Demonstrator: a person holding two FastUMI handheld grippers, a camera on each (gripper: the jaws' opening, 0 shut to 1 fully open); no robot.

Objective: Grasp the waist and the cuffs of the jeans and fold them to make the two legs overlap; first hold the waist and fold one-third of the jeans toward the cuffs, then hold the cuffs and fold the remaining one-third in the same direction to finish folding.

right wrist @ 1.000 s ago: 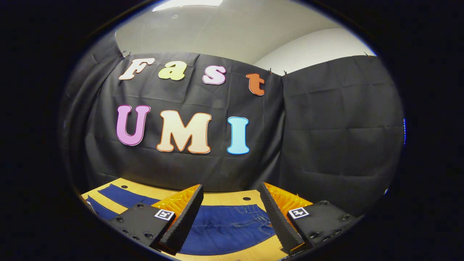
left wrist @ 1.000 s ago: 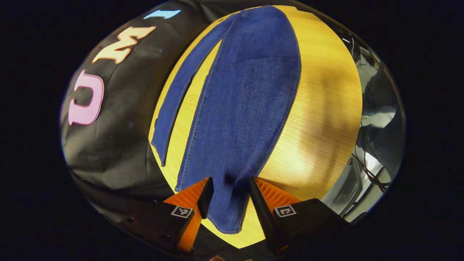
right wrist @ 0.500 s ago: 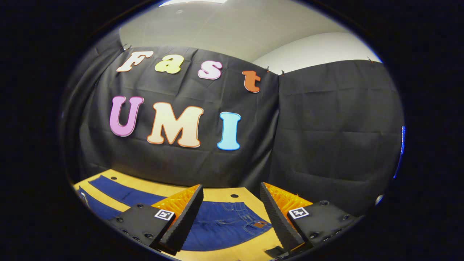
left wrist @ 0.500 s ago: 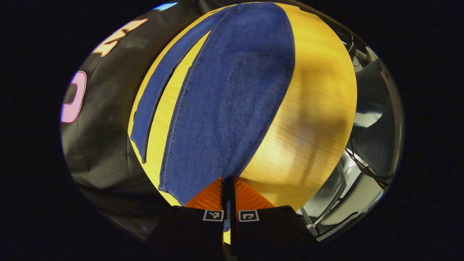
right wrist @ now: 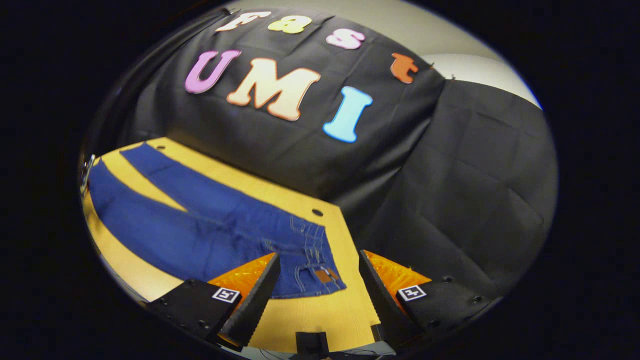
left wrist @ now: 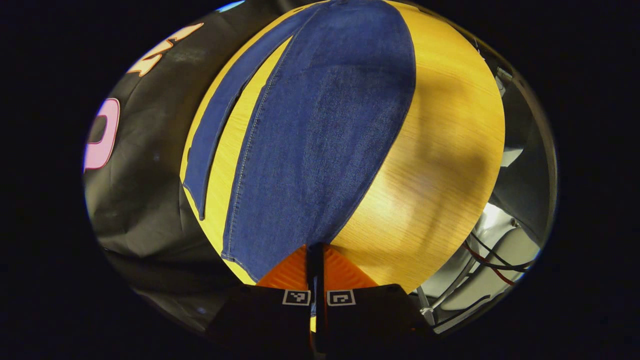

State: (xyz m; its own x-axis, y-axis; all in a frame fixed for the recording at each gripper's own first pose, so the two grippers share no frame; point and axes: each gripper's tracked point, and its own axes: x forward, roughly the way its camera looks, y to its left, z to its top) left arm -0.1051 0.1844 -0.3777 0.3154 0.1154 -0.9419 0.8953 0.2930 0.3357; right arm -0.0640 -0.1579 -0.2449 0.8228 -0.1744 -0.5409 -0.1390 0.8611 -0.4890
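Blue jeans (left wrist: 320, 140) lie flat on the yellow wooden table (left wrist: 440, 150), legs spread apart. In the left gripper view the near leg runs straight away from me and the far leg (left wrist: 215, 125) lies to its left. My left gripper (left wrist: 315, 246) is shut on the near leg's cuff at the table's end. In the right gripper view the jeans (right wrist: 200, 225) stretch off to the left, and the waist (right wrist: 312, 260) with a brown patch lies nearest me. My right gripper (right wrist: 317, 280) hovers open just above and in front of the waist, with nothing between its fingers.
Black cloth walls stand close behind the table's far edge (right wrist: 280, 150). Two small holes (right wrist: 316, 212) sit in the tabletop near that edge. Metal framing and cables (left wrist: 490, 260) lie beyond the table on the right of the left gripper view. A small dark block (right wrist: 311, 342) sits at the table's near edge.
My left gripper went from open around the cuff to shut on it. My right gripper tipped down and came closer over the waist; more of the jeans now shows.
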